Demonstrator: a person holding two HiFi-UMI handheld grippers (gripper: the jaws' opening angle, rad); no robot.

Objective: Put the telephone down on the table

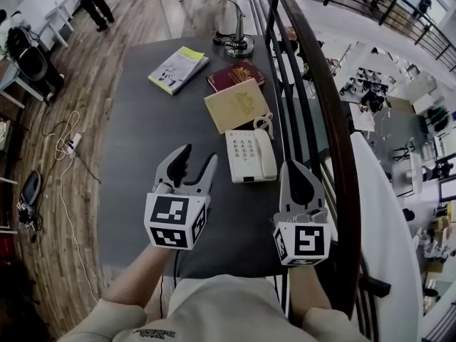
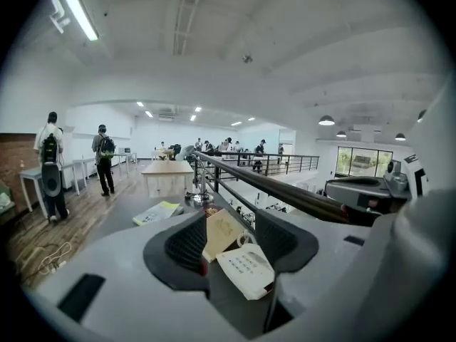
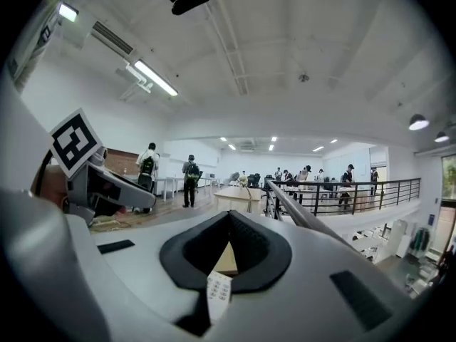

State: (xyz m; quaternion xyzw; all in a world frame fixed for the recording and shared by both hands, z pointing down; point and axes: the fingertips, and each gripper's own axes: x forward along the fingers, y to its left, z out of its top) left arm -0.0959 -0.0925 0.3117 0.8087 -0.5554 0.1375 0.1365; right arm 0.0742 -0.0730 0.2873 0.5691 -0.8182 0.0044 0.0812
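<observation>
Telephone point(image 1: 251, 155) of white plastic, with a grid of push buttons and its handset in the cradle, lies flat on the dark grey table point(image 1: 142, 155), close to the table's right edge beside the black metal railing point(image 1: 336, 127). A short coil of pale cord point(image 1: 263, 123) sits at its far end. Just beyond the telephone lies a tan card-covered booklet point(image 1: 237, 104), partly overlapped at its far corner by a maroon booklet with a gold crest point(image 1: 235, 75). To the left of that is a yellow-green paperback point(image 1: 178, 68), and at the far edge stands a grey gooseneck desk lamp point(image 1: 231, 21) on a round base.

The left gripper point(image 1: 198, 155) hangs above the table on the near left of the telephone, apart from it. Its jaws stand partly apart with nothing between the pads; the telephone and tan booklet show through the gap, further off. The right gripper point(image 1: 292, 166) hangs near the telephone's right side by the railing, its jaws brought together at the tips and holding nothing.
</observation>
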